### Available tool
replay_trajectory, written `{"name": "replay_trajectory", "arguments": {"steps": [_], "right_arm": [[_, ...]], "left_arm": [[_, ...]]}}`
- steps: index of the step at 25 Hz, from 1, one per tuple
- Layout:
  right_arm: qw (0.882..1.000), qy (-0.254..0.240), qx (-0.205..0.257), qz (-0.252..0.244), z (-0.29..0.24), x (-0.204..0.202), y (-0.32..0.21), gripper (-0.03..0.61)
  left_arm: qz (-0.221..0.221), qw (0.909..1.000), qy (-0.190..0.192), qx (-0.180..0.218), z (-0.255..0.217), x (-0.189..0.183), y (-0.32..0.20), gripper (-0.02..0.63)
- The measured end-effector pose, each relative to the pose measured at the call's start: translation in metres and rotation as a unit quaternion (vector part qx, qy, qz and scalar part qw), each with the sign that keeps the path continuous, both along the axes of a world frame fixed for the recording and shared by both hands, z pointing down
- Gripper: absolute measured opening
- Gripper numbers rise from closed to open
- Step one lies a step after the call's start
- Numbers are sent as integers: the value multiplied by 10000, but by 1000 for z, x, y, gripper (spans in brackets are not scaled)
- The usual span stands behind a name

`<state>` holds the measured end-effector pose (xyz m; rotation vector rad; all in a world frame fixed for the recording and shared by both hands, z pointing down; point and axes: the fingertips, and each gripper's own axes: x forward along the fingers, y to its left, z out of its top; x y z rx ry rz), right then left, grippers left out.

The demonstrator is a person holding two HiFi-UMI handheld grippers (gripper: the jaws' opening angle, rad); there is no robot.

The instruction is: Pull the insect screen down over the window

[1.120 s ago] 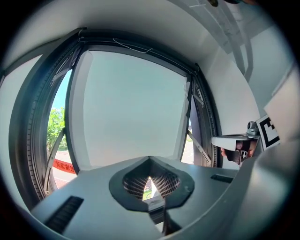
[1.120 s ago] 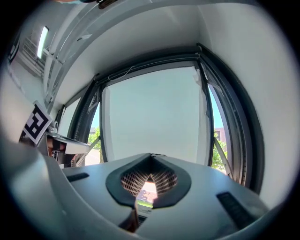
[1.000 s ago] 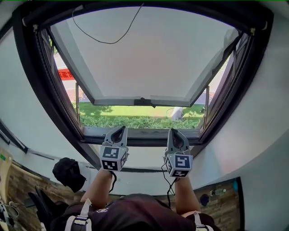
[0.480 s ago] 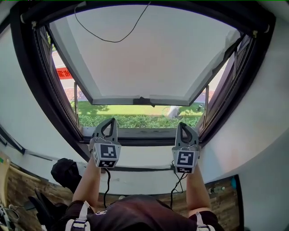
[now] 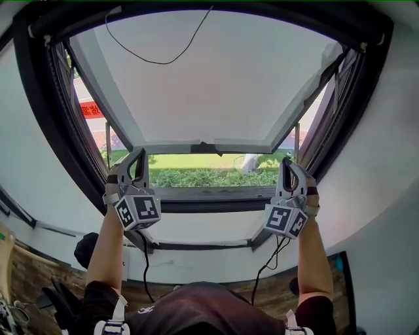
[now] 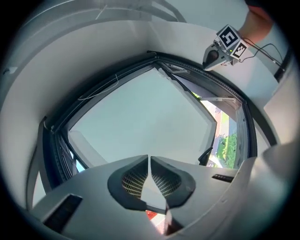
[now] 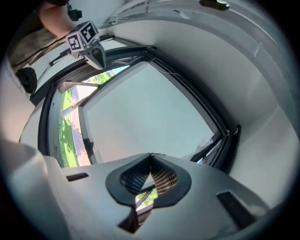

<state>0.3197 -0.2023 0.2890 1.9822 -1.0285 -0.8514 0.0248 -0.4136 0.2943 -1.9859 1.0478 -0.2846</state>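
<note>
The window has a dark frame [image 5: 40, 111] and a pale sash [image 5: 209, 78] swung open outward, with a black handle [image 5: 208, 148] on its lower rail. A dark bar [image 5: 209, 8] runs along the frame's top; no screen mesh shows across the opening. My left gripper [image 5: 139, 156] is raised beside the frame's left side, its jaws together but for a hairline slit [image 6: 149, 157] that has just appeared, nothing between them. My right gripper [image 5: 288, 163] is raised by the right side, shut and empty [image 7: 150, 154]. Each gripper shows in the other's view [image 6: 209, 58] [image 7: 98, 58].
A thin black cord [image 5: 150, 59] loops in front of the sash. Below the opening lies a white sill [image 5: 203, 226]. Grass and a hedge [image 5: 209, 175] lie outside. A black bag [image 5: 88, 248] sits on the wooden floor at the left, and cables hang from both grippers.
Both grippers have risen from the sill and spread apart toward the frame's sides. Each has rolled, so the marker cubes now tilt outward.
</note>
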Motion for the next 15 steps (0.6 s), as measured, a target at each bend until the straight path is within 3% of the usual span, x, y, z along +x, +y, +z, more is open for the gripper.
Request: {"name": "replay_trajectory", "arguments": {"steps": [2,6,12,15], "right_arm": [[10000,86,-27,-10,-12,3,1,13],[9998,155,-37,-146,-43,9,1,106],[9980,478,348,-213,-115,12,6,106],[9975,592,363,-126,-144,15,7,109]], "left_arm": [[8,9998,-99,193,-15,-3,-1,63],[100,9988,-166,446,-50,-12,-5,109],[125,9975,-145,687,-117,-29,-21,133],[-28,9947,-189,1007,-154,-40,-25,133]]}}
